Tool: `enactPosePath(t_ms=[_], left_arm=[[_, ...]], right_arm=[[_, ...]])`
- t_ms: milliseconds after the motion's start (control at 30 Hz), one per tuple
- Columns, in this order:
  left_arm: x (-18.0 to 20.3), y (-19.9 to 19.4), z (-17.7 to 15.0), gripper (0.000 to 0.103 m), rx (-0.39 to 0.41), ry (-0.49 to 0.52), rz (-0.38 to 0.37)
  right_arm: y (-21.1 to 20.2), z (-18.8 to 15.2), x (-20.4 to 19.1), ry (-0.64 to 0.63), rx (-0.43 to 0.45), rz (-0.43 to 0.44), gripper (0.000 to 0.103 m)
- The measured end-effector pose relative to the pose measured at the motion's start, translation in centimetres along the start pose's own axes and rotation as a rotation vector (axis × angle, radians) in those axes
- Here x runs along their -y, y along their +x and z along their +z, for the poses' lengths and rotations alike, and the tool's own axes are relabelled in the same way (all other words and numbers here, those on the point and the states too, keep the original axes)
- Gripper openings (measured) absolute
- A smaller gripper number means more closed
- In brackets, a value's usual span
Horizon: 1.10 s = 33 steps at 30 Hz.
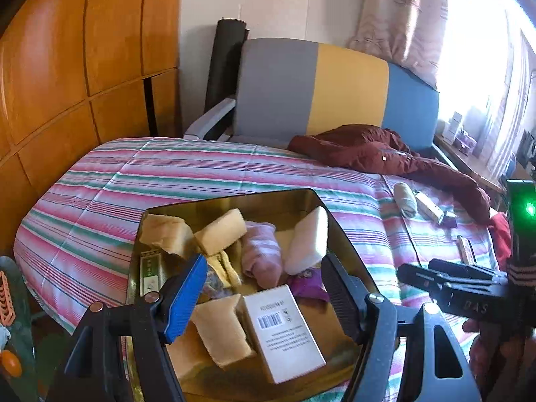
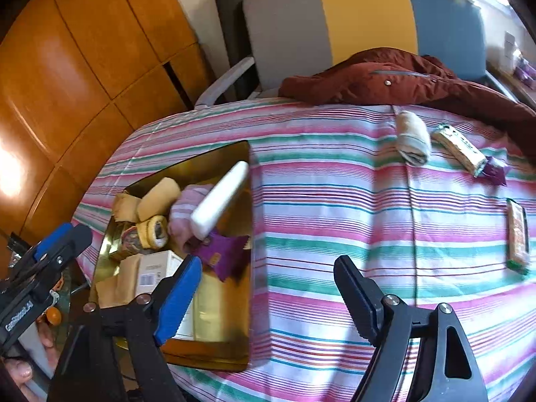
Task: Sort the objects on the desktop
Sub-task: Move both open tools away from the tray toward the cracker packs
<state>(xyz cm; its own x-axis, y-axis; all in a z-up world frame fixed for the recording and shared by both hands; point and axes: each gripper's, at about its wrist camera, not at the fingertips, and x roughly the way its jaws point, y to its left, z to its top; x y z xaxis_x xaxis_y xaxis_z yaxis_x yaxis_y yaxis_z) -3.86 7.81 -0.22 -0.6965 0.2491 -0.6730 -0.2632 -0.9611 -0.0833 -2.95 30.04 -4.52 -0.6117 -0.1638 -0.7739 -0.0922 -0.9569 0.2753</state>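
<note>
striped quilt (image 2: 335,201); shiny gold tray (image 2: 234,351); maybe foam blocks (image 1: 219,231).

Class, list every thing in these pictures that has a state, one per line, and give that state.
Left claw: open, empty, over the tray.
Right claw: open, empty, over the bedspread.
Gold tray: filled with sorted items.
White box: closed, lying in the tray.
Rolled towel: rolled up, outside the tray.
Maroon jacket: crumpled on the bed.

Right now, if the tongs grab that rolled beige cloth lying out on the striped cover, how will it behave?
The rolled cloth looks soft, so it would probably squash and sag. It seems light. Loosely rolled, it may unroll if gripped by one layer. Lying on its side, it could roll when nudged.
</note>
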Motion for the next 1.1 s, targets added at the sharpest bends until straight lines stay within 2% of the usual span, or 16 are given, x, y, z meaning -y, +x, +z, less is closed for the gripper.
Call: enactPosePath(t_ms=[567, 800, 1100], left_arm=[[4.2, 0.5, -0.7, 0.071, -0.036, 0.091, -0.059], [5.6, 0.8, -1.0, 0.071, -0.05, 0.118, -0.104], [7.7, 1.7, -1.0, 0.071, -0.078, 0.152, -0.167]], right_arm=[[-2.8, -0.1, 8.5, 0.119, 0.015, -0.141, 0.086], [-3.8, -0.3, 13.9, 0.204, 0.004, -0.218, 0.087], [-6.3, -0.6, 23.1, 0.383, 0.026, -0.334, 0.087]])
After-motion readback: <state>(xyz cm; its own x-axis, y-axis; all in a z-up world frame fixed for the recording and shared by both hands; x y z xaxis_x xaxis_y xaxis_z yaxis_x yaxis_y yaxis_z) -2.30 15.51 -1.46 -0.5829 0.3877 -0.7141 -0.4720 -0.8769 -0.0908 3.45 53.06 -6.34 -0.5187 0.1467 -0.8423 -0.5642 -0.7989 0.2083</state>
